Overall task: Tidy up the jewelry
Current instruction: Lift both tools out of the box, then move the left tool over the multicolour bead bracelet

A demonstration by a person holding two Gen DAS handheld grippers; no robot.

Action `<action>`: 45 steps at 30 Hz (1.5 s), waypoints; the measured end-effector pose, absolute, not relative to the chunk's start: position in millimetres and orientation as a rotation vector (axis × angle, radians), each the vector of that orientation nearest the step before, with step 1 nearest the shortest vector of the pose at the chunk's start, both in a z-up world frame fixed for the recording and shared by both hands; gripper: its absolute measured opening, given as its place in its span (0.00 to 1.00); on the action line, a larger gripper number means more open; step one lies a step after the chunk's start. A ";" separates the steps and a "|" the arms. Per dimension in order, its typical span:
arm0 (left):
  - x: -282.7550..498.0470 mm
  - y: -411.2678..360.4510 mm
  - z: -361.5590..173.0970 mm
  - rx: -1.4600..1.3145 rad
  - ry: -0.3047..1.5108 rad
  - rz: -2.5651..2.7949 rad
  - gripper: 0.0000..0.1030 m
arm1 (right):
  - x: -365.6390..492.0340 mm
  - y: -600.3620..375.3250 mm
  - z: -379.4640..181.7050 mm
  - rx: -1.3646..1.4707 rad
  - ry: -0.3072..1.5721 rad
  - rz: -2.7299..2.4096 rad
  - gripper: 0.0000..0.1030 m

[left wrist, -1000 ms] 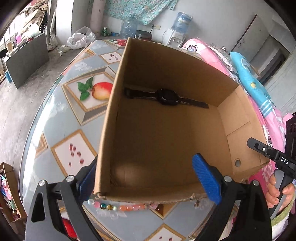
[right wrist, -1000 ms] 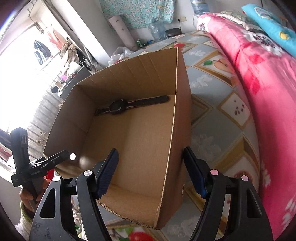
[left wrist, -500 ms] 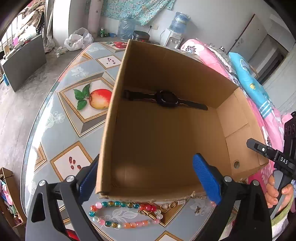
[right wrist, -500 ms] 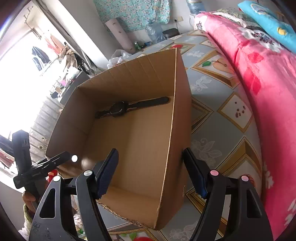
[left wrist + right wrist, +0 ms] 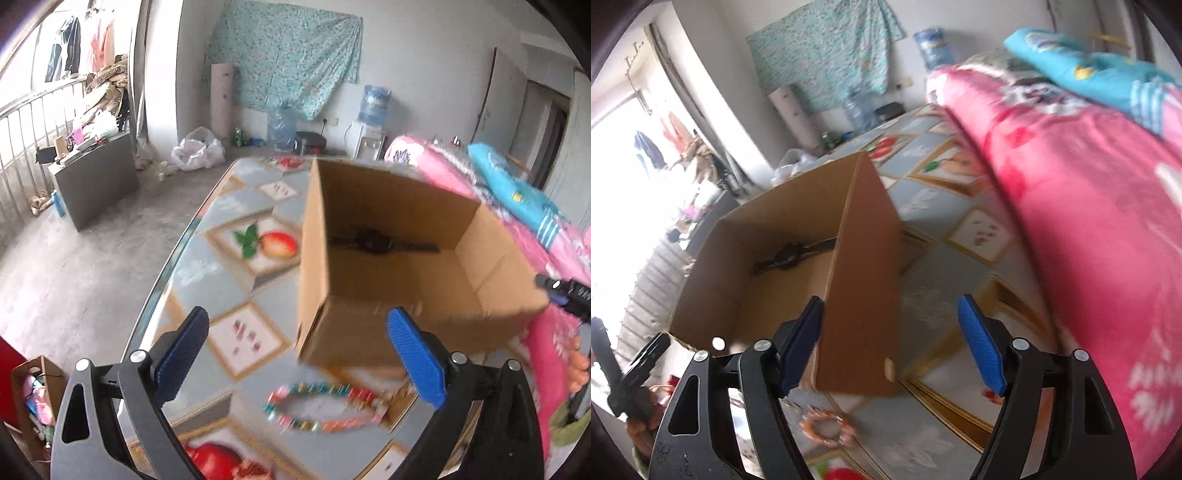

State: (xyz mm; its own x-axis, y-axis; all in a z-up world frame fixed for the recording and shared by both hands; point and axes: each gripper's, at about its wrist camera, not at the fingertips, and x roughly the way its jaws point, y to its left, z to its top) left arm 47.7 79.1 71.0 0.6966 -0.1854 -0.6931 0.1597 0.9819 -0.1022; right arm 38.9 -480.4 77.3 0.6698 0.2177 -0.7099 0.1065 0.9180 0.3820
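Both grippers are pulling back from the cardboard box [image 5: 369,332], now exposing the bead bracelet [image 5: 325,406] fully. Box sitting on table [image 5: 221,273], holding black watch [image 5: 373,240]. Left gripper [image 5: 299,354] spread, gripping nothing. Right gripper [image 5: 890,347] opening, pads clear of box wall.

Fruit-print table cover [image 5: 229,266], pink quilt [image 5: 1089,221] alongside, water dispenser [image 5: 371,125] at back wall, white plastic bag [image 5: 197,149] on floor.
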 end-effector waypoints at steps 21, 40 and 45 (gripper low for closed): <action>37.4 85.1 -21.1 0.152 1.018 -0.113 0.94 | -2.7 -351.0 66.1 -0.013 0.888 0.222 0.92; 24.1 92.9 -23.9 0.131 1.016 -0.166 0.95 | 6.4 -289.6 59.7 -0.016 0.795 0.354 0.92; 23.6 94.6 -22.8 0.137 1.008 -0.177 0.95 | 9.7 -290.2 57.7 0.064 0.819 0.385 0.92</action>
State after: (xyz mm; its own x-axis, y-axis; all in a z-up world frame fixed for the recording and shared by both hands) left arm 23.6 94.6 -22.8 0.5214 -0.0837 -0.8492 0.2102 0.9771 0.0328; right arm 9.7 -290.2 57.7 0.6178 0.3587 -0.6998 -0.3098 0.9290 0.2026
